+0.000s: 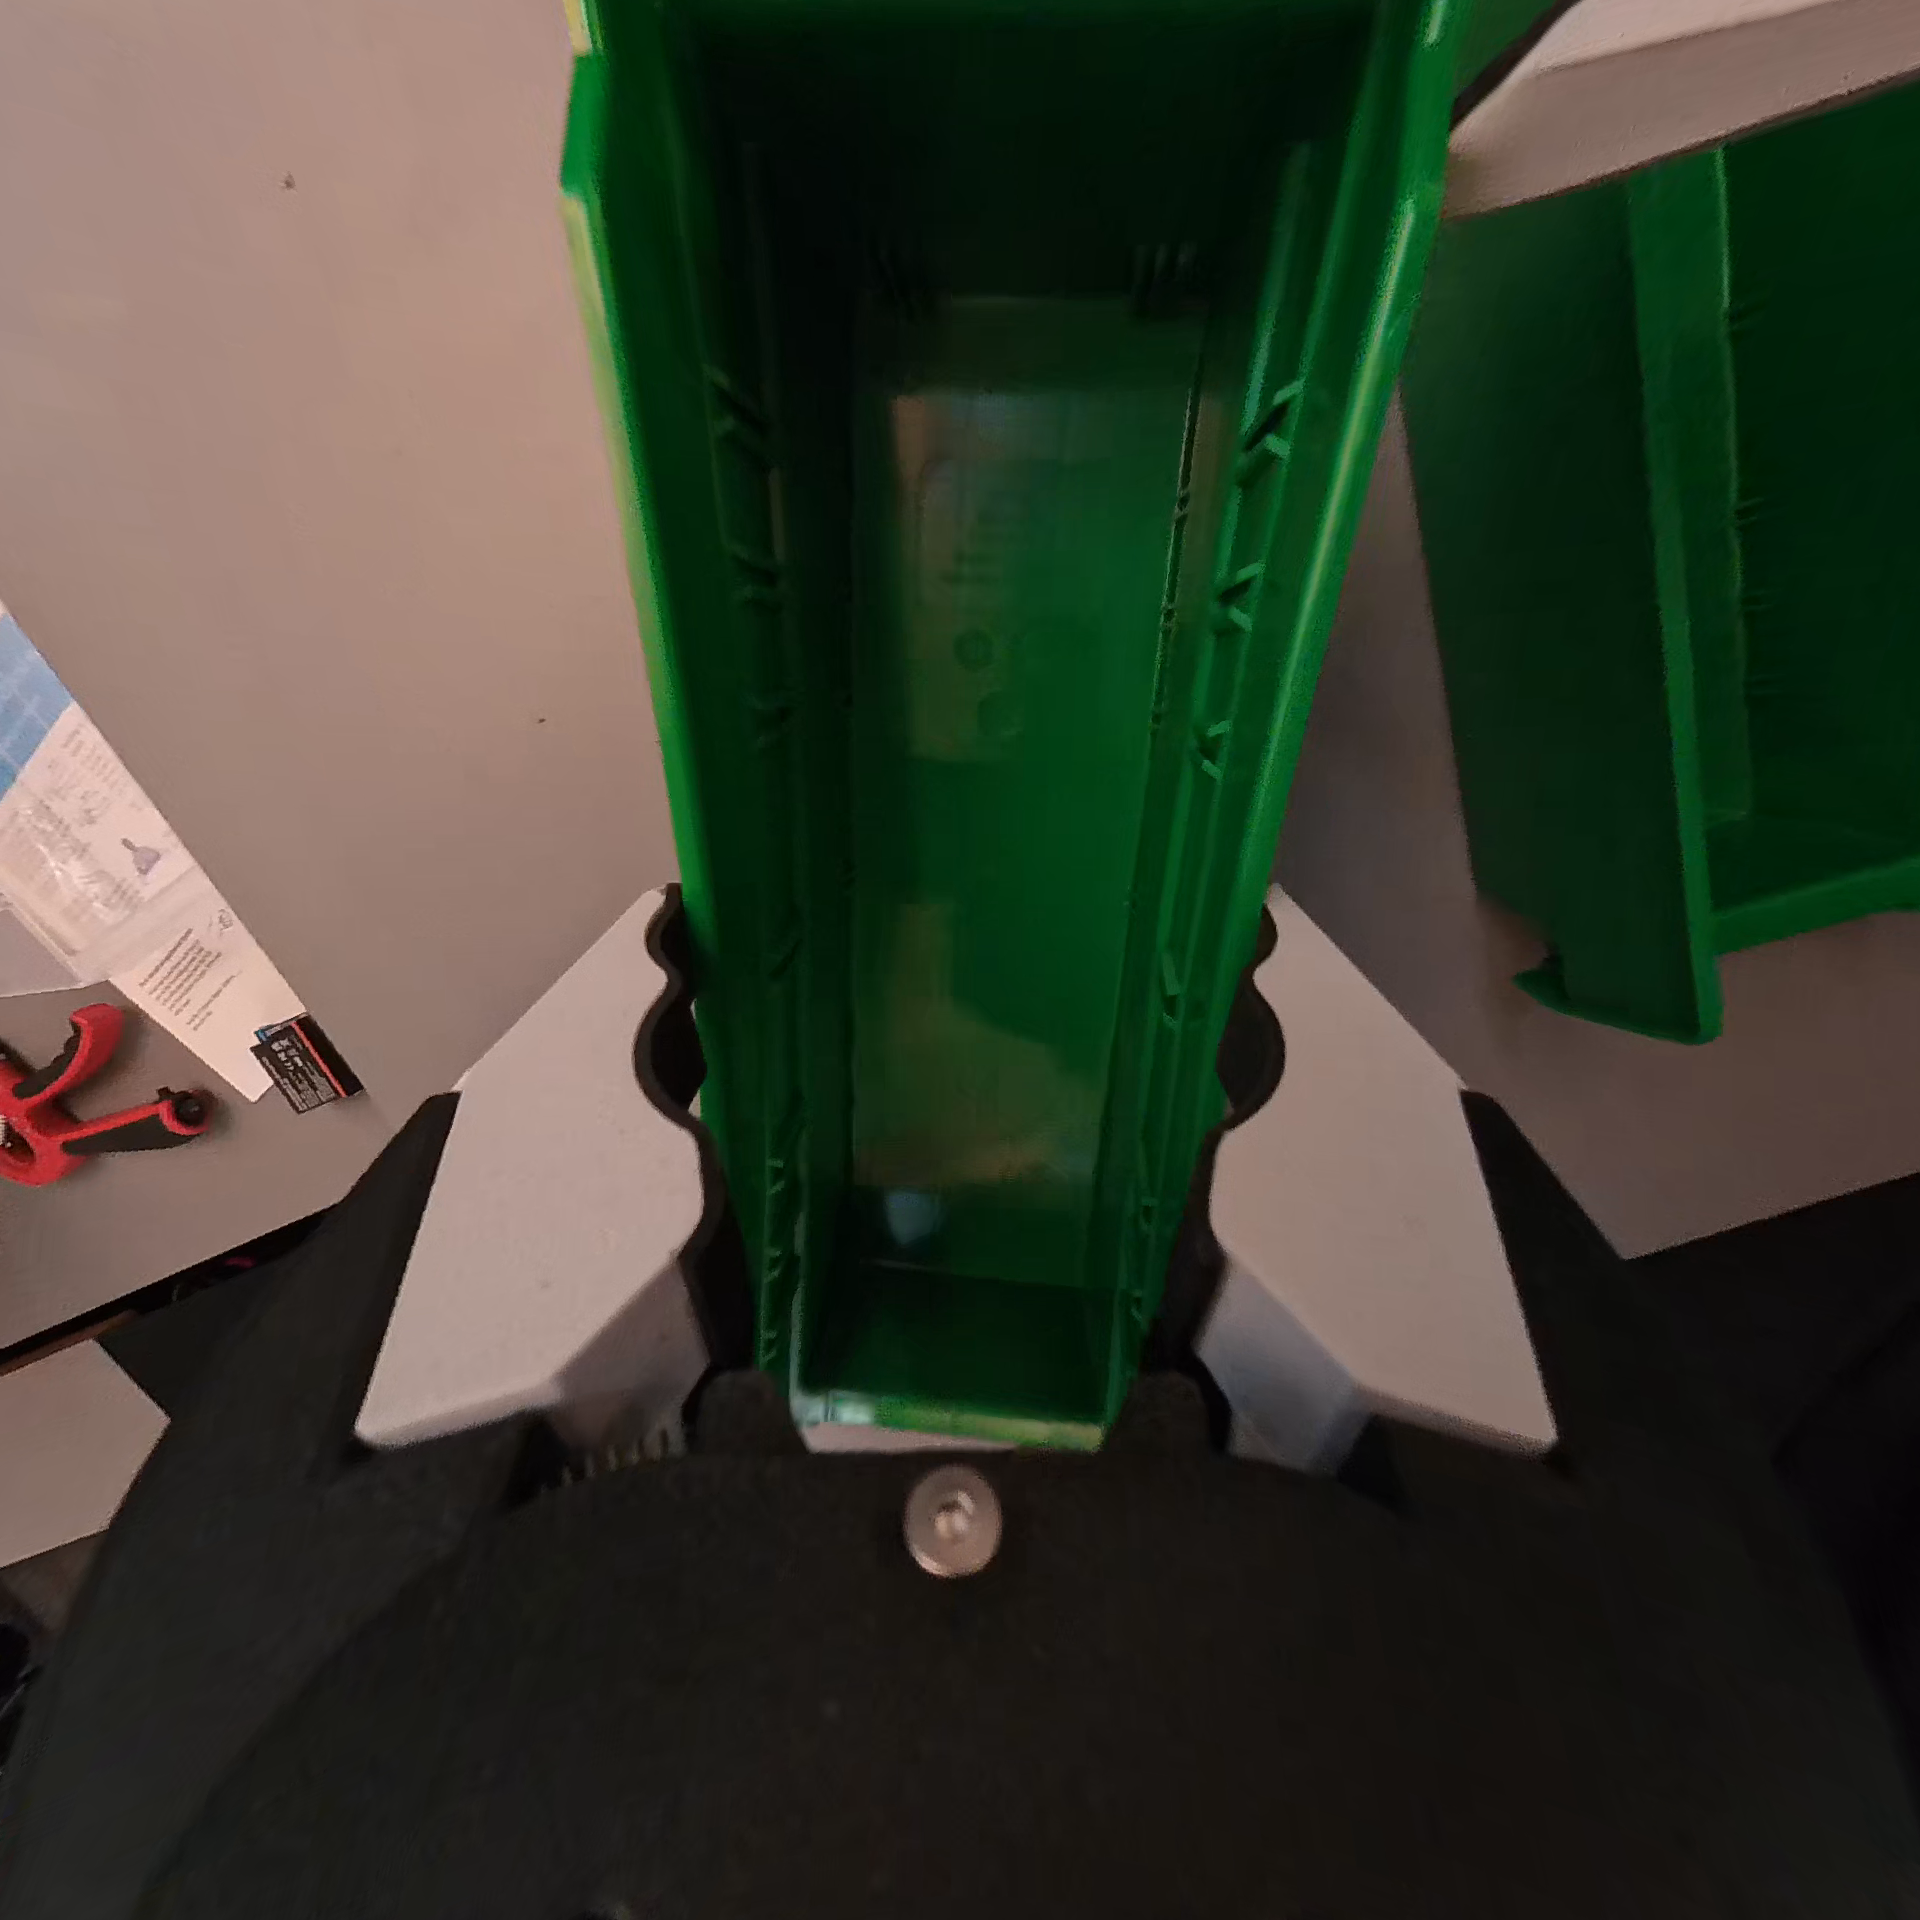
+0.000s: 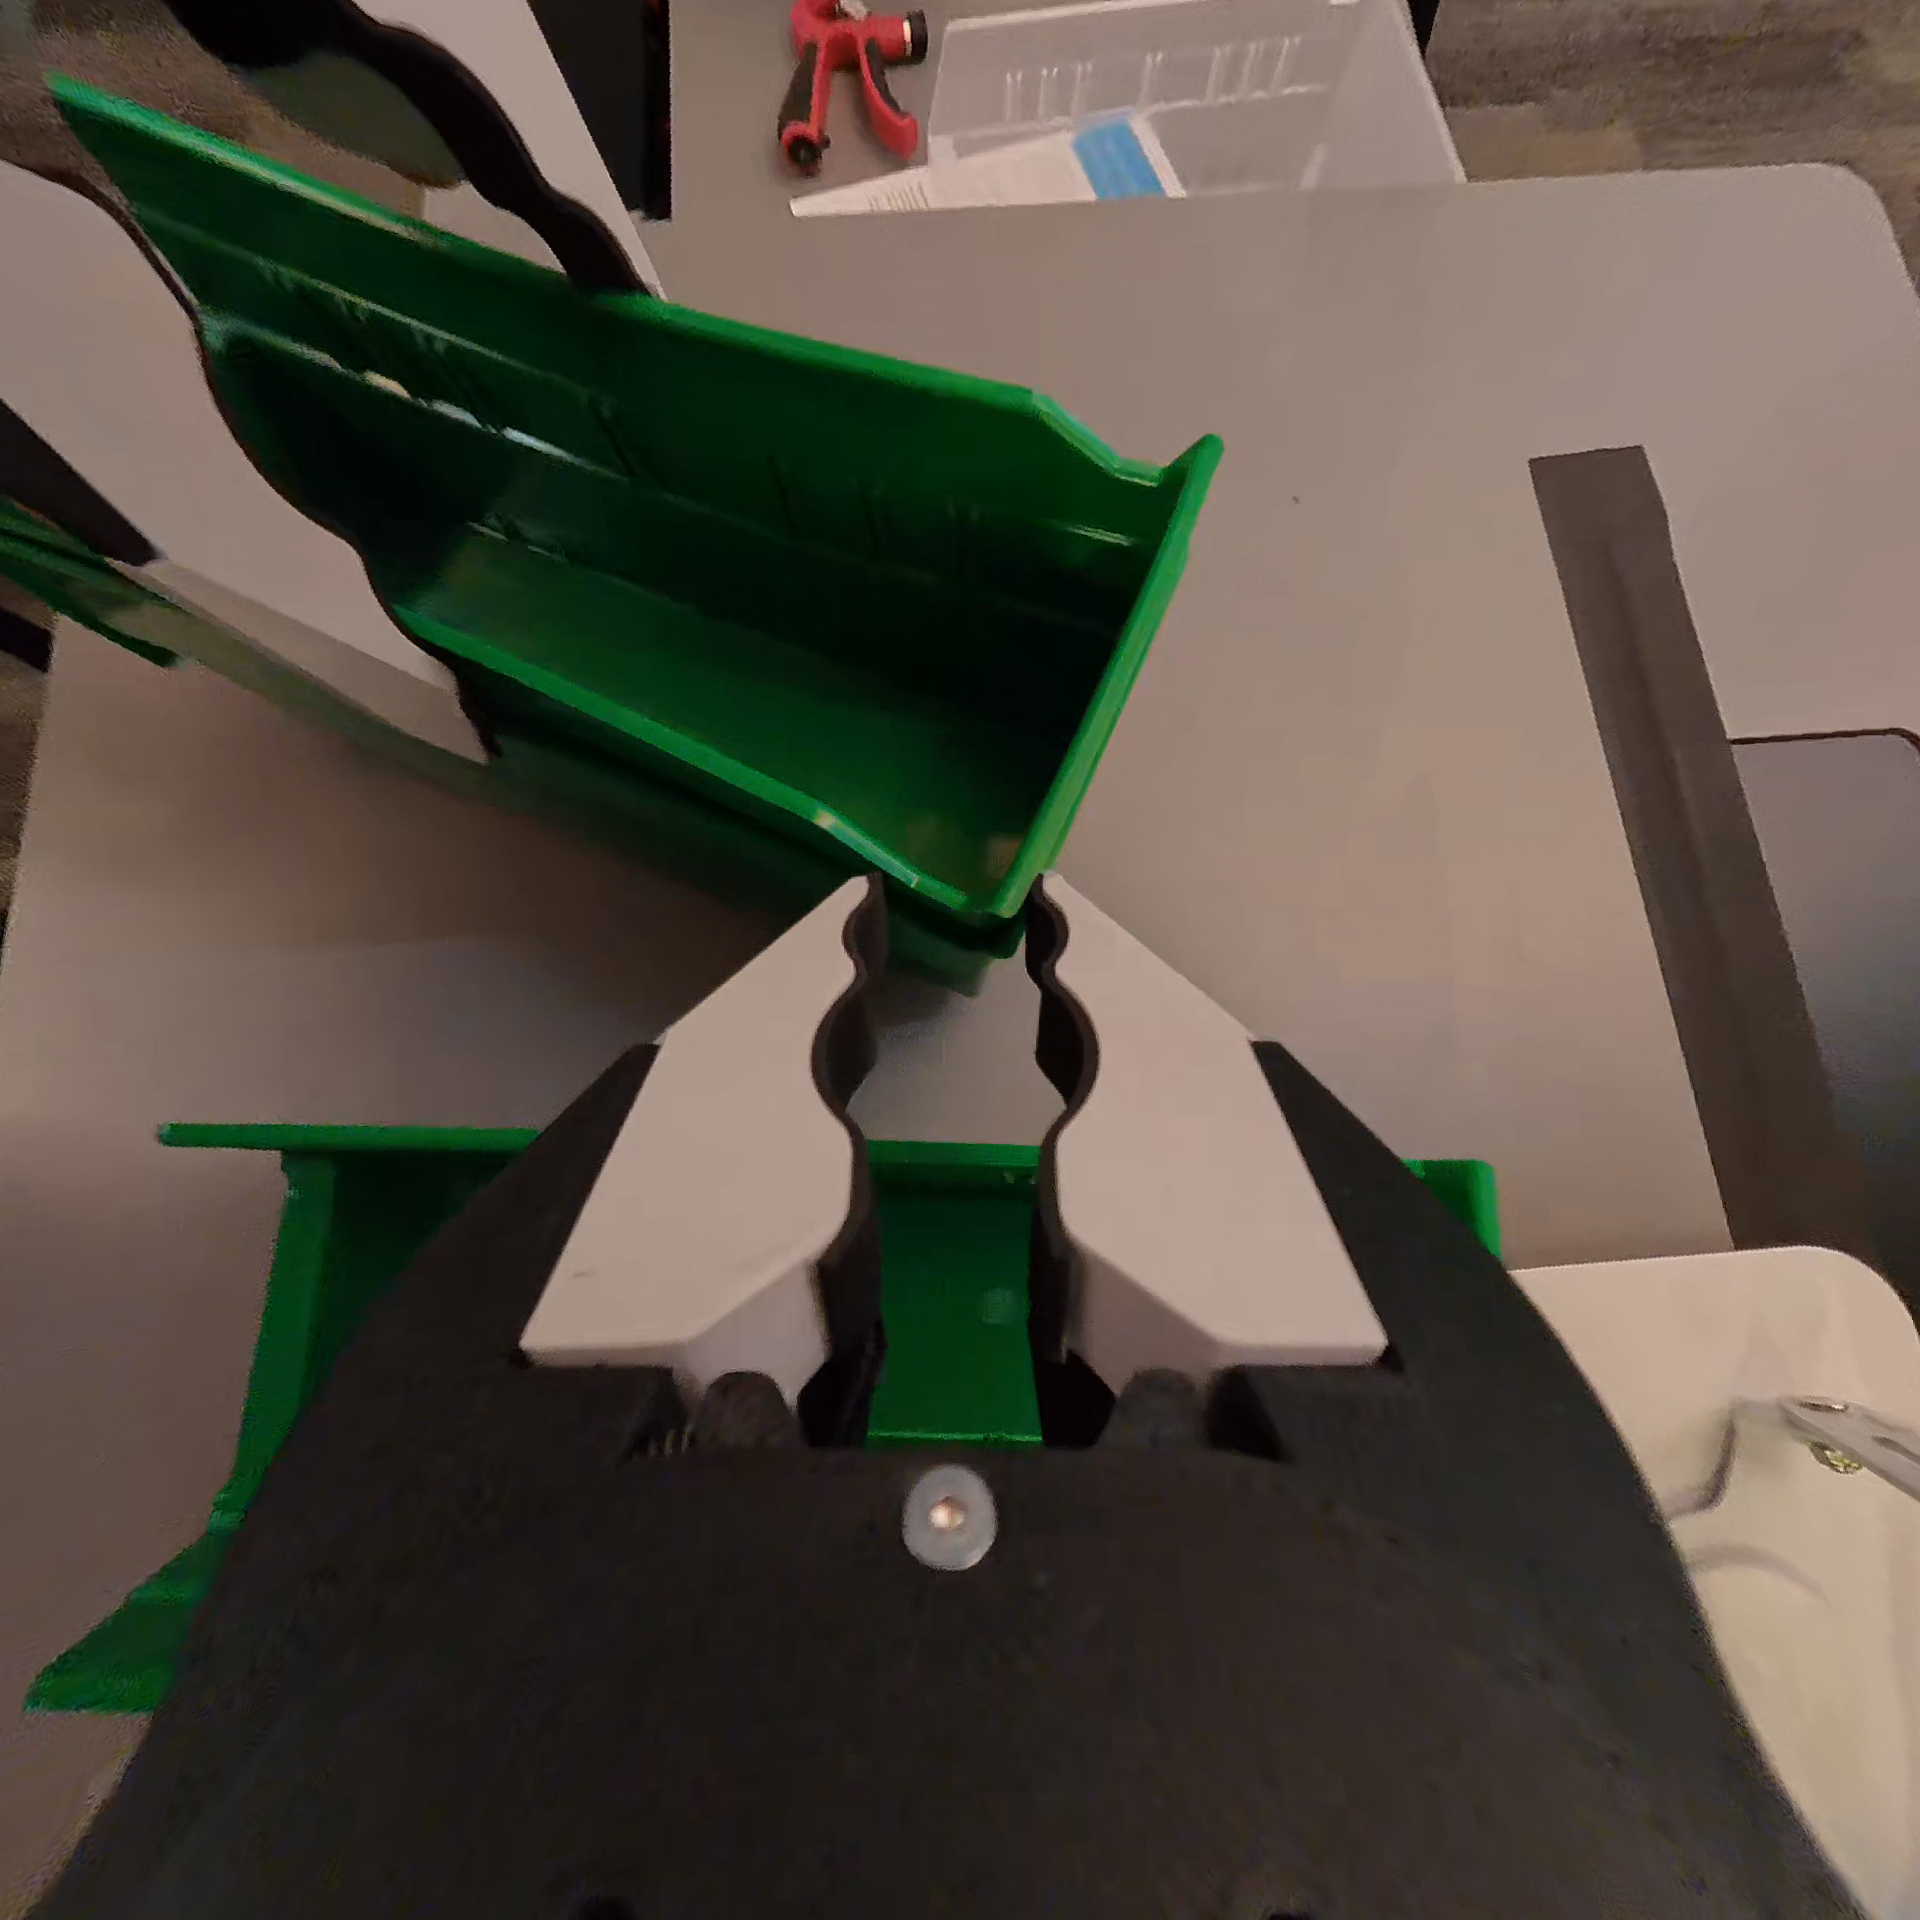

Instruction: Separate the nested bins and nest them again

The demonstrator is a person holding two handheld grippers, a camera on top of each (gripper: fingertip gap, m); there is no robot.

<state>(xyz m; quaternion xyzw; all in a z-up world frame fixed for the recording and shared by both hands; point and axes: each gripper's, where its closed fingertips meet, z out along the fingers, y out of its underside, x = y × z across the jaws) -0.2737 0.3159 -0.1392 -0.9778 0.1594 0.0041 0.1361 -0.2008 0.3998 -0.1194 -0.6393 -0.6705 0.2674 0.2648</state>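
Green plastic fills the left wrist view: the left gripper [image 1: 971, 1122] is clenched across the narrow width of a long green bin [image 1: 987, 727], one pad on each side wall, holding it above the grey desk [image 1: 312, 416]. A second green bin [image 1: 1683, 582] shows at the right edge.

From the right wrist view, the right gripper [image 2: 956, 914] has its jaws a little apart, its tips either side of the held bin's near corner; whether they pinch it I cannot tell. Here the held bin [image 2: 727, 623] hangs tilted. The second bin [image 2: 312, 1351] sits on the desk [image 2: 1403, 520] directly beneath this gripper.

To re-nest well, I judge the held bin should be levelled, its long axis matched to the lower bin, then lowered straight in.
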